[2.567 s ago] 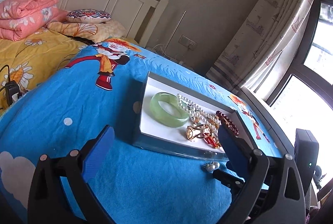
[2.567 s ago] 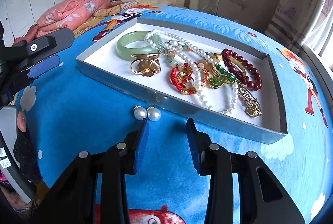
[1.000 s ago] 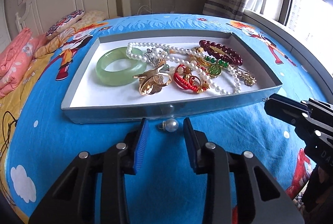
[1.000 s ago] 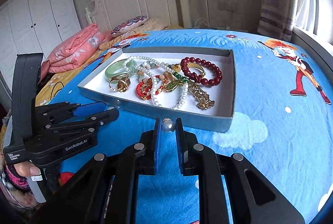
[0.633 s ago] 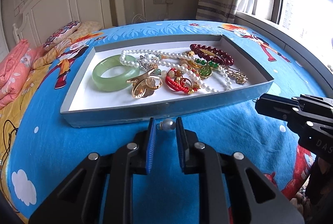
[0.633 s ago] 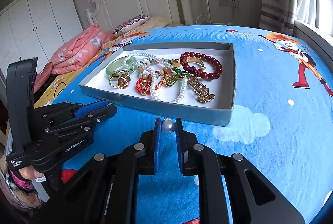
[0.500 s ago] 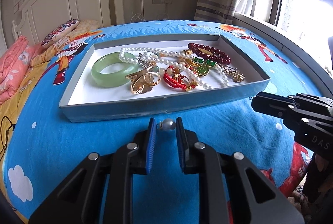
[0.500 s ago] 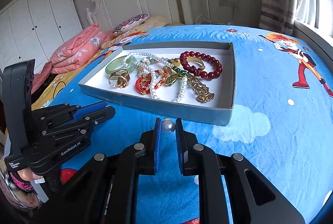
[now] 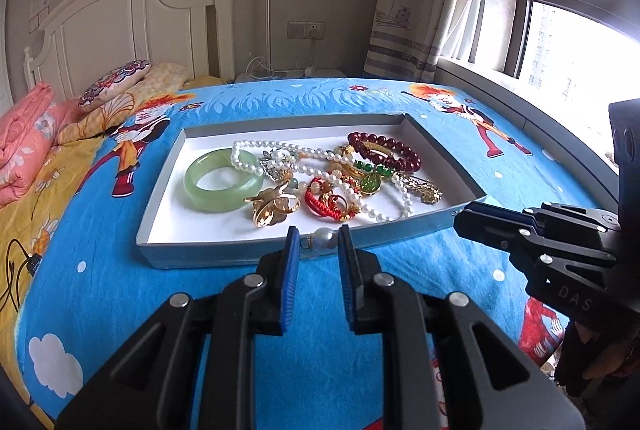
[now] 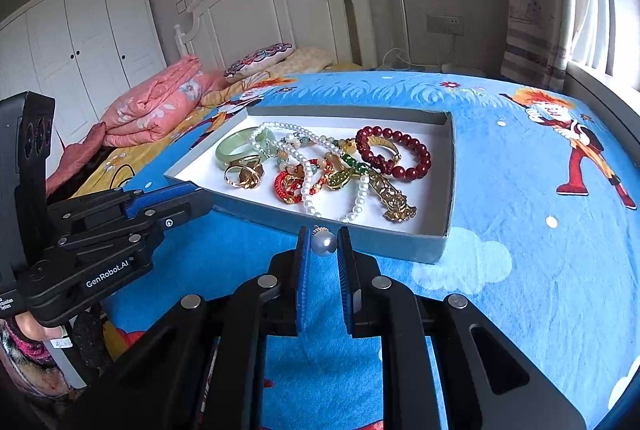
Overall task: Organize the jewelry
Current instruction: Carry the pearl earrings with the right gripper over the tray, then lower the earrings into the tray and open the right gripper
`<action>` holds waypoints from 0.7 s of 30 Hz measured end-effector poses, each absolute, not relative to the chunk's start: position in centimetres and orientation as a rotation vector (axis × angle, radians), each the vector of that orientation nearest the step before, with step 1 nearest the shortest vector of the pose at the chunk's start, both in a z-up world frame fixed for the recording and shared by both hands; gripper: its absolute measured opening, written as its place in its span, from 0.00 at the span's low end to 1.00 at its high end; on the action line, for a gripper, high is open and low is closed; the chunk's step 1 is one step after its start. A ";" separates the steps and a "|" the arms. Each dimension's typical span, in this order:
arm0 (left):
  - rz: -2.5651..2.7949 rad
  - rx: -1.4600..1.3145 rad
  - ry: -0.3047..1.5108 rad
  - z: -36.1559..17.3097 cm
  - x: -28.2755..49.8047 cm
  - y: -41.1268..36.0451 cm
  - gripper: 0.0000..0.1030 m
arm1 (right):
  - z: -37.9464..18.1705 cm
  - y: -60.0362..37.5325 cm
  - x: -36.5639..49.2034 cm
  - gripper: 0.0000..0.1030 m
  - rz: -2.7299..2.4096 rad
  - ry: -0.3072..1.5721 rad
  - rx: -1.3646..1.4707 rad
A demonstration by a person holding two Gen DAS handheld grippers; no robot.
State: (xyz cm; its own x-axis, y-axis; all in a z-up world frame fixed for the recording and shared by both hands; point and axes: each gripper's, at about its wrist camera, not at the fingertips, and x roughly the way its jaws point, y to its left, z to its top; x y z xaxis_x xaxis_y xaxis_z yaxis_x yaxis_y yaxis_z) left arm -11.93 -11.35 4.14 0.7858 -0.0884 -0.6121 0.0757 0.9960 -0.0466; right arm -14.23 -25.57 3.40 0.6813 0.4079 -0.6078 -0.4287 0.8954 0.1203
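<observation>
I hold a pearl earring in each gripper above the blue cartoon bedspread [image 9: 120, 310], just short of the near wall of the grey jewelry tray [image 9: 224, 254]; the left gripper [image 9: 319, 244] pinches its pearl earring [image 9: 325, 239] between the blue pads, the pearl lying crosswise with its small gold fitting pointing toward the left pad; the right gripper [image 10: 323, 242] is clamped on the second pearl earring [image 10: 323, 243], whose gold cap points up and away toward the tray.

The tray's long axis runs left to right in the left wrist view and slants away to the right in the right wrist view; inside it lie a green jade bangle [image 9: 222, 180], a white pearl necklace [image 9: 304, 160], a dark red bead bracelet [image 9: 384, 150], a red cord ring [image 9: 324, 204], a gold ring [image 9: 272, 208] and a gold pendant [image 10: 394, 200], tangled so that I cannot separate every piece.

Only the right wrist view shows the white wardrobe [image 10: 76, 46] and a fingertip under the left tool; only the left wrist view shows the window [image 9: 576, 10]; each view catches the other gripper side-on, its pearl hidden there.
</observation>
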 end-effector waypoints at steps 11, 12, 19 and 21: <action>-0.129 -0.001 0.660 5.1 -8.3 -13.3 0.18 | 4.2 -25.0 -11.9 0.14 0.443 0.662 -0.070; -0.128 0.001 0.662 5.1 -8.0 -13.4 0.18 | 4.2 -25.0 -11.5 0.15 0.441 0.672 -0.064; -0.123 0.008 0.684 4.5 -6.3 -13.9 0.18 | 4.0 -24.9 -9.6 0.14 0.427 0.698 -0.048; -0.120 0.006 0.694 4.1 -5.9 -13.9 0.18 | 3.7 -24.8 -9.3 0.14 0.427 0.706 -0.046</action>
State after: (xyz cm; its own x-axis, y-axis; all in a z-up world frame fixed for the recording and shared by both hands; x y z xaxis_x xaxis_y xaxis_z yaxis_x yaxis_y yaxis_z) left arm -5.89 -13.92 4.13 0.7622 -0.1078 -0.6383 0.1120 0.9931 -0.0339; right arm -9.29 -24.82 3.74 0.6789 0.3645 -0.6373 -0.3952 0.9130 0.1013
